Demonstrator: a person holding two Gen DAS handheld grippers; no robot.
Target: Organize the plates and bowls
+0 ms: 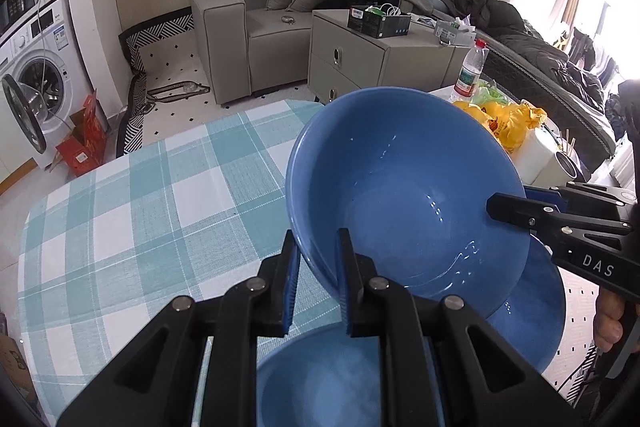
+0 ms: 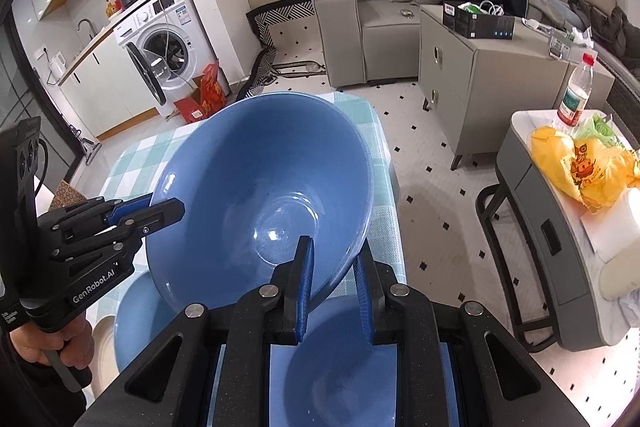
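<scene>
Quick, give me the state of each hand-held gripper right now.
Left hand-held gripper: shut on the blue bowl, clamping its rim.
Right hand-held gripper: shut on the same blue bowl's opposite rim.

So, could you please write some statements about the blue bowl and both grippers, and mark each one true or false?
1. Both the left gripper and the right gripper clamp the rim of the large glossy blue bowl. True.
2. The bowl sits flat on the checked tablecloth. False: it is tilted, held up.
3. Other blue dishes lie beneath it. True.
4. The red-capped plastic bottle lies sideways. False: it stands upright.
</scene>
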